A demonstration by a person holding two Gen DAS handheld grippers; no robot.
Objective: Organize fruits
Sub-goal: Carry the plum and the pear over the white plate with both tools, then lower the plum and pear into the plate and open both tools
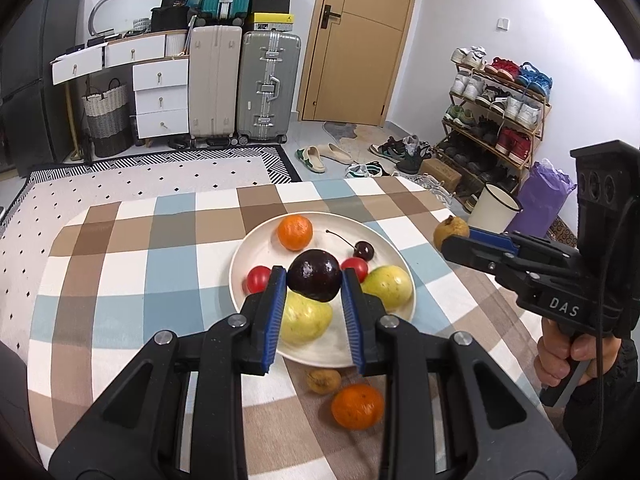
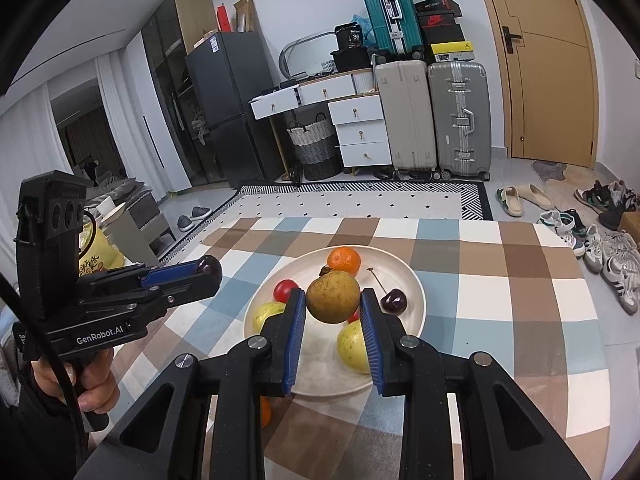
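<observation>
Checked cloth in brown, blue and white covered the worktop [image 1: 120,272], with the rug and the stacked suitcases [image 1: 244,84] showing far behind it. Nearest on the cloth lay an orange mandarin [image 1: 357,406], and just beyond it a small brownish fruit [image 1: 323,380] sat beside the near rim of the white plate [image 1: 320,356]. Above that plate the left tool [image 1: 314,280] was clamped on a dark plum [image 1: 315,275], its blue pads pressing both sides, the plum held clear of the fruit beneath. Under it on the plate lay a yellow-green fruit [image 1: 304,318], with a second yellow-green fruit [image 1: 390,286] to its right, a red tomato [image 1: 258,279] at the left and another red tomato [image 1: 356,267] half hidden behind the plum. Farther back on the plate were a dark cherry [image 1: 364,251] with a long stem and an orange mandarin on the plate [image 1: 295,232]. To the right, the right tool [image 2: 332,300] gripped a brown-speckled pear [image 2: 333,297] between its pads, held over the plate in its own camera; from the left camera the pear seemed to hang near the worktop's right edge. Beyond the worktop stood the white drawers [image 1: 160,96], the wooden door [image 1: 360,40] and a loaded shoe rack [image 1: 496,112].
</observation>
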